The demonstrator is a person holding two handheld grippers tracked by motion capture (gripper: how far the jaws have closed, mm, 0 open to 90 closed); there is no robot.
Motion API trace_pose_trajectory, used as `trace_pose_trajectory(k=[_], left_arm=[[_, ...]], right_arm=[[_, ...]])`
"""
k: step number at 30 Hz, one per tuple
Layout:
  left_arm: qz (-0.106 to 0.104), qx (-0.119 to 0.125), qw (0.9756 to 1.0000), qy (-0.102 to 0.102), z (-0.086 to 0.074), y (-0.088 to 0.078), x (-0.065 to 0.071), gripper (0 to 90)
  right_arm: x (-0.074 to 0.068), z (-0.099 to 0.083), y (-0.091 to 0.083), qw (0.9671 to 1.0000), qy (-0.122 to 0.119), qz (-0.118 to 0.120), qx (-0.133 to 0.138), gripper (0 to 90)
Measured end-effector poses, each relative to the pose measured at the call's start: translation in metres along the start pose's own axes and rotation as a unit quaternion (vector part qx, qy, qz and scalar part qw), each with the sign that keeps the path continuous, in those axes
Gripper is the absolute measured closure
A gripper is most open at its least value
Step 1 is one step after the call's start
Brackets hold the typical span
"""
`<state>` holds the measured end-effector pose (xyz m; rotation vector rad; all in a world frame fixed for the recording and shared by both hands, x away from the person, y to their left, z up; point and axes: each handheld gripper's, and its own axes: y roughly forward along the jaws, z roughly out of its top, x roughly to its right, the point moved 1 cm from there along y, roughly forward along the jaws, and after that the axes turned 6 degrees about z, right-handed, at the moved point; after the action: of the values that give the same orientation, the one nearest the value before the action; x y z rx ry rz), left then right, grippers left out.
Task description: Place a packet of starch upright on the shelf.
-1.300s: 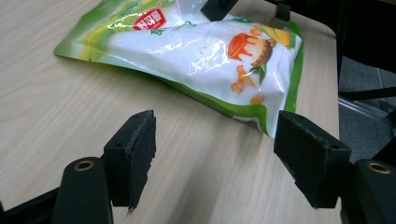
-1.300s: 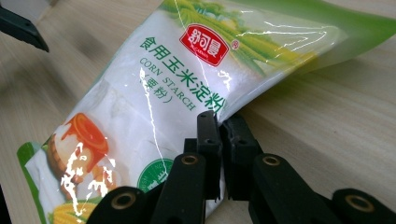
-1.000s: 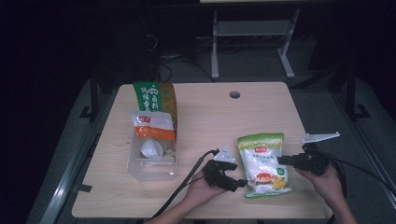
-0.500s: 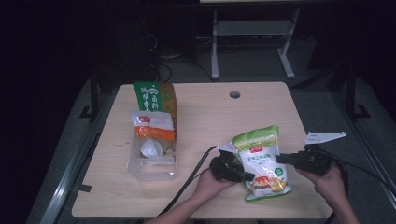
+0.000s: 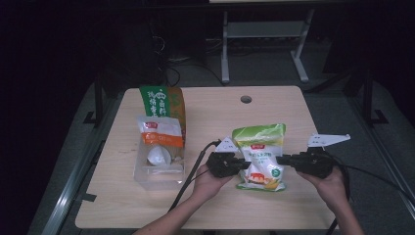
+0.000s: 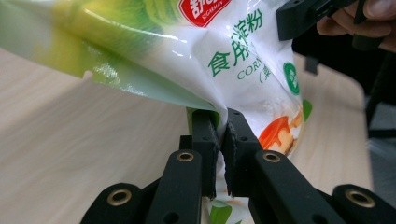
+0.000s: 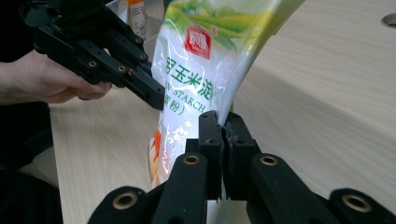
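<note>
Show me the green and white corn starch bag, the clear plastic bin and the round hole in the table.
green and white corn starch bag [image 5: 261,155]: high view, middle of its printed front.
clear plastic bin [image 5: 159,177]: high view, its near wall.
round hole [image 5: 246,99]: high view, its centre.

starch bag [image 6: 243,60], left gripper view: red brand badge at the top with white characters, too cropped to read; below it green Chinese "食用淀粉", then "COR…", cut off by the bag's fold.
starch bag, right gripper view [image 7: 196,79]: green Chinese "玉米淀", beneath it "STARCH" in green capitals, and a closing bracket after one more character.
tall green and orange bag [image 5: 160,104], far left part of the desk [image 5: 293,117]: white Chinese characters on green, too small to read.
orange-labelled pouch [image 5: 159,133] in the clear box [image 5: 159,174]: print unreadable.
</note>
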<state>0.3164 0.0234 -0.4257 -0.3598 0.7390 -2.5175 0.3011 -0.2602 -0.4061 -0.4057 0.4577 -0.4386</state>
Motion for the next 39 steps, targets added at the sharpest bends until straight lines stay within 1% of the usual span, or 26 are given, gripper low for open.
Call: trace_pose_trajectory(k=[1, 2, 3, 4, 5, 6, 7, 8, 9, 11, 15, 16, 17, 18, 19, 20, 22, 23, 26, 27, 28, 30, 32, 35, 38, 39], left_arm=[[0.0, 0.0, 1.0, 0.0, 0.0, 0.0, 0.0, 84.9], [0.009, -0.007, 0.9999, 0.013, -0.003, -0.001, 0.0, 84.9], [0.009, -0.007, 0.9999, 0.013, -0.003, -0.001, 0.0, 85.2], [0.007, -0.006, 0.9999, 0.011, -0.004, -0.001, -0.001, 85.3], [0.007, -0.005, 0.9999, 0.01, -0.005, -0.002, -0.001, 85.3], [0.006, -0.002, 0.9999, 0.015, -0.006, -0.002, 0.0, 85.4], [0.006, -0.002, 0.9999, 0.015, -0.006, -0.002, 0.0, 85.4], [0.006, -0.002, 0.9998, 0.016, -0.006, -0.003, 0.001, 85.5], [0.007, -0.001, 0.9998, 0.018, -0.006, -0.003, 0.001, 85.5], [0.006, -0.001, 0.9998, 0.02, -0.006, -0.003, 0.001, 85.6], [0.008, 0.004, 0.9995, 0.031, -0.005, -0.003, 0.005, 85.6], [0.008, 0.003, 0.9994, 0.032, -0.005, -0.004, 0.005, 85.6], [0.008, 0.003, 0.9994, 0.032, -0.005, -0.004, 0.005, 85.6], [0.006, 0.001, 0.9995, 0.032, -0.006, -0.004, 0.004, 85.6], [0.006, 0.001, 0.9995, 0.032, -0.006, -0.004, 0.004, 85.6], [0.006, 0.0, 0.9994, 0.033, -0.006, -0.004, 0.003, 85.6], [0.009, 0.0, 0.9995, 0.031, -0.007, -0.005, 0.003, 85.5], [0.012, -0.001, 0.9992, 0.037, -0.008, -0.006, 0.003, 85.3], [0.014, 0.001, 0.9993, 0.035, -0.008, -0.006, 0.005, 84.8], [0.014, 0.001, 0.9993, 0.034, -0.008, -0.006, 0.005, 84.4], [0.013, 0.003, 0.9994, 0.032, -0.009, -0.008, 0.005, 82.9], [0.011, 0.004, 0.9995, 0.028, -0.009, -0.009, 0.005, 81.7], [0.008, 0.005, 0.9996, 0.025, -0.009, -0.013, 0.004, 78.0], [0.012, 0.0, 0.9996, 0.026, -0.01, -0.015, 0.004, 75.4], [0.015, -0.007, 0.9995, 0.027, -0.014, -0.019, 0.003, 68.2], [0.016, -0.008, 0.9996, 0.024, -0.015, -0.02, 0.004, 65.5]], right_arm=[[0.0, 0.0, 0.0, 1.0, 0.0, 0.0, 0.0, 87.3], [0.003, -0.004, 0.006, 0.9999, 0.007, 0.009, -0.007, 86.5], [0.003, -0.004, 0.006, 0.9999, 0.007, 0.009, -0.007, 86.5], [0.004, -0.006, 0.011, 0.9996, 0.01, 0.014, -0.023, 85.1], [0.005, -0.007, 0.013, 0.9995, 0.011, 0.018, -0.024, 82.8], [0.007, -0.007, 0.014, 0.9992, 0.015, 0.027, -0.025, 78.2], [0.007, -0.007, 0.014, 0.9992, 0.015, 0.027, -0.025, 78.2], [0.011, -0.006, 0.015, 0.9989, 0.025, 0.033, -0.025, 72.0], [0.013, -0.005, 0.016, 0.9987, 0.026, 0.034, -0.026, 69.0], [0.017, -0.002, 0.019, 0.9984, 0.031, 0.037, -0.029, 59.2], [0.021, 0.004, 0.027, 0.9978, 0.036, 0.039, -0.039, 56.6], [0.021, 0.009, 0.032, 0.9973, 0.035, 0.05, -0.041, 57.1], [0.021, 0.009, 0.032, 0.9973, 0.035, 0.05, -0.041, 57.1], [0.018, 0.013, 0.037, 0.9971, 0.021, 0.059, -0.043, 62.2], [0.018, 0.013, 0.037, 0.9971, 0.021, 0.059, -0.043, 62.2], [0.015, 0.016, 0.041, 0.997, 0.013, 0.054, -0.054, 65.1], [0.013, 0.016, 0.041, 0.9971, 0.011, 0.051, -0.055, 67.5], [0.013, 0.016, 0.04, 0.9971, 0.009, 0.049, -0.057, 72.9], [0.012, 0.016, 0.039, 0.9971, 0.012, 0.049, -0.057, 76.4], [0.011, 0.016, 0.039, 0.9971, 0.007, 0.047, -0.059, 78.2], [0.009, 0.017, 0.038, 0.9974, 0.005, 0.042, -0.058, 81.4], [0.008, 0.017, 0.037, 0.9975, 0.003, 0.04, -0.058, 82.7], [0.005, 0.016, 0.034, 0.9979, 0.003, 0.039, -0.051, 85.0], [0.003, 0.015, 0.033, 0.9981, 0.004, 0.036, -0.049, 85.4], [-0.001, 0.014, 0.032, 0.9986, 0.004, 0.031, -0.042, 85.9], [-0.002, 0.015, 0.031, 0.9987, 0.002, 0.028, -0.042, 86.0]])
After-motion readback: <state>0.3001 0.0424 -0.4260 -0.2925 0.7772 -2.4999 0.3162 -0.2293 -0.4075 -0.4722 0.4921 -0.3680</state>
